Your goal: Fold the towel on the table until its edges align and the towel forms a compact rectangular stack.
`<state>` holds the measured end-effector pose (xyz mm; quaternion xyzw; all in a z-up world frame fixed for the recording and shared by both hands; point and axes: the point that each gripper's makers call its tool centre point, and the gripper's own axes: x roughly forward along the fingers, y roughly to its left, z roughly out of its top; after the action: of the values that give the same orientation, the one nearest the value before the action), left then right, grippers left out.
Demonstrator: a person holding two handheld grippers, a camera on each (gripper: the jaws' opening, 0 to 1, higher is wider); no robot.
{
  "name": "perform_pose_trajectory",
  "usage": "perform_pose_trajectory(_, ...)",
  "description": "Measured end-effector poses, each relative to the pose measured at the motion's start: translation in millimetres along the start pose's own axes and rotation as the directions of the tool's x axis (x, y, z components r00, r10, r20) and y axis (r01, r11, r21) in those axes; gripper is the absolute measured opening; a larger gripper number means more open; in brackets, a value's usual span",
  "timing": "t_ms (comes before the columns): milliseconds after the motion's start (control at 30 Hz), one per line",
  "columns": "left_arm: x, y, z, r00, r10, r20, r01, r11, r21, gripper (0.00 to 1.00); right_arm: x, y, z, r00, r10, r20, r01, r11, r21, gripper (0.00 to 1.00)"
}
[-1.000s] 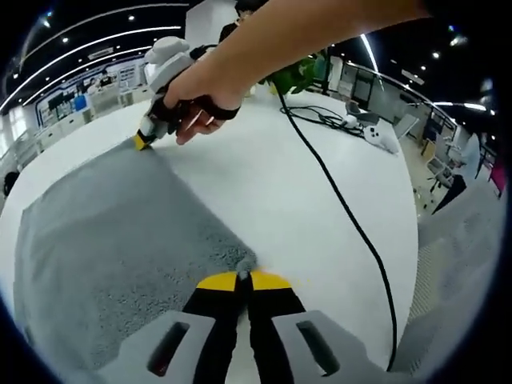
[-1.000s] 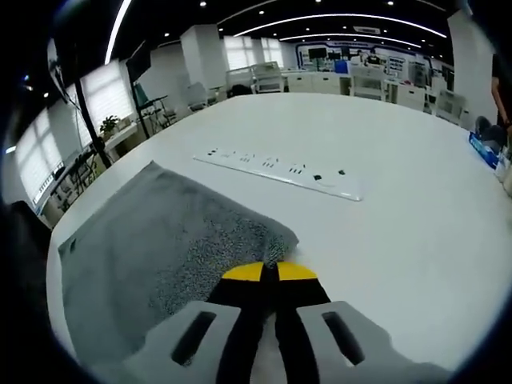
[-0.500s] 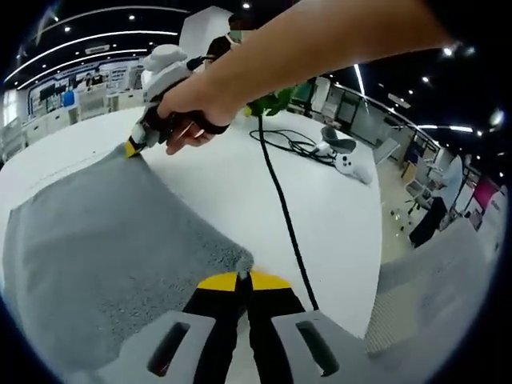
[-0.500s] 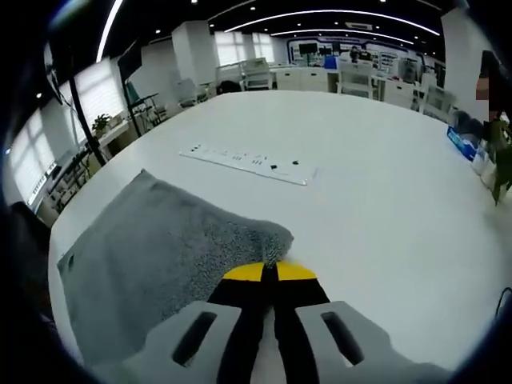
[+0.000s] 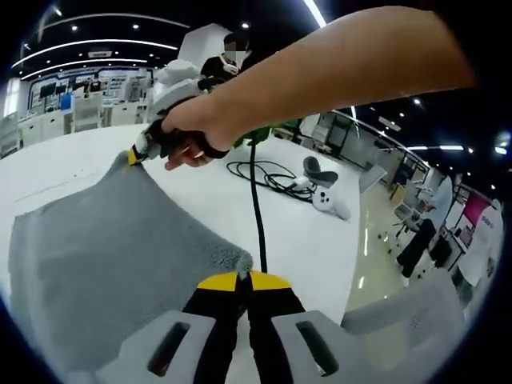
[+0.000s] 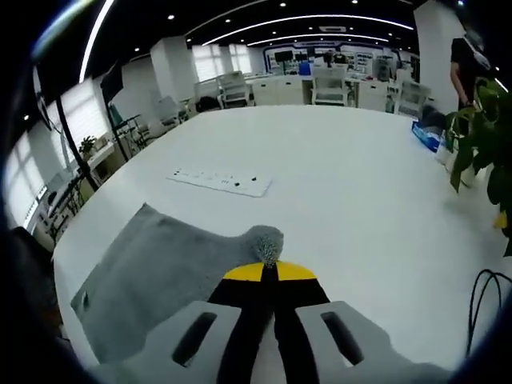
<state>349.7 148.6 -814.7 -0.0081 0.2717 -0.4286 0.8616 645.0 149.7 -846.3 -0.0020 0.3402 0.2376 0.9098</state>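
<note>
Grey towel is up off the white table now. Left gripper and right gripper each pinch a corner, jaws closed, lifting higher than a second ago, so the fold-over looks underway.

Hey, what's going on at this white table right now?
A person is folding a grey towel on a white table with hand-held tongs. The left tongs are shut on one corner of the towel. The right tongs, gripped in the person's hand, are shut on another corner. Both pinched corners look raised off the table while the rest of the towel slopes down from them. A white power strip and a black cable lie nearby.
</note>
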Motion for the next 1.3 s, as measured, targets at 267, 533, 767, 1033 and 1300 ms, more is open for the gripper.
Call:
perform_pose_trajectory(267, -6.2, -10.2, 18.7, 0.999, -0.006, 0.049, 0.008, 1.0, -0.027, 0.02, -24.0, 0.8, 16.6, 0.999, -0.008, 0.043, 0.005, 0.999, 0.05, 0.0)
perform_pose_trajectory(533, -8.4, -11.6, 39.6, 0.993, 0.005, 0.117, -0.001, 0.999, -0.036, 0.03, -43.6, 9.0, 39.0, 0.996, -0.01, 0.089, 0.003, 0.996, 0.085, 0.0)
perform_pose_trajectory(767, -28.0, 8.9, 37.5, 0.987, 0.077, 0.141, -0.071, 0.997, -0.041, 0.03, -47.8, 24.1, 52.9, 0.994, 0.008, 0.106, -0.021, 0.991, 0.132, 0.0)
perform_pose_trajectory(1033, -60.2, 35.3, 30.7, 0.974, 0.148, 0.17, -0.132, 0.986, -0.102, 0.03, -49.3, 48.3, 64.2, 0.992, 0.034, 0.118, -0.054, 0.983, 0.174, 0.0)
perform_pose_trajectory(1300, -98.4, 56.0, 17.3, 0.956, 0.22, 0.196, -0.194, 0.97, -0.146, 0.03, -46.6, 70.1, 74.8, 0.989, 0.052, 0.135, -0.079, 0.977, 0.2, 0.0)
